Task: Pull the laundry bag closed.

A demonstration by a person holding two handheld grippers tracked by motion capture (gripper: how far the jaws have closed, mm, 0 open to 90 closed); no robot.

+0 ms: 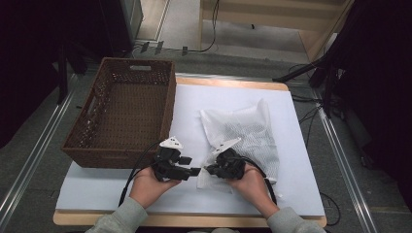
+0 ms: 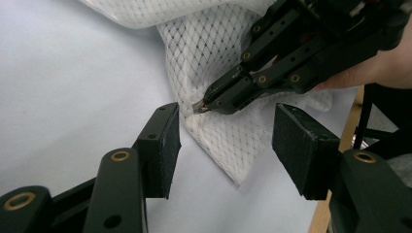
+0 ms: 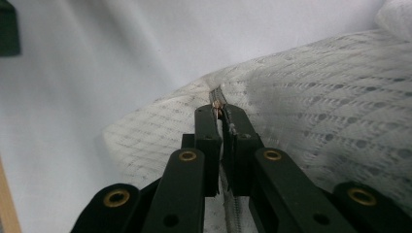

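Observation:
A white mesh bag (image 1: 248, 131) lies on the white table cover, right of centre. My right gripper (image 1: 206, 170) is at the bag's near left corner, its jaws shut on the small metal zipper pull (image 3: 217, 110) at the end of the zipper. In the left gripper view, the right gripper (image 2: 201, 107) pinches that pull against the mesh bag (image 2: 214, 43). My left gripper (image 2: 226, 141) faces it with jaws open around the bag's corner. One pad (image 2: 170, 141) lies against the mesh edge and the other stands apart. Both grippers nearly meet tip to tip, the left gripper (image 1: 197, 171) on the left.
A brown wicker basket (image 1: 165, 121) with nothing inside stands at the table's left, close behind my left hand. The white cover (image 1: 233, 92) runs out to a wooden table edge (image 1: 194, 221) at the front. Cables and dark stands lie on the floor to the right.

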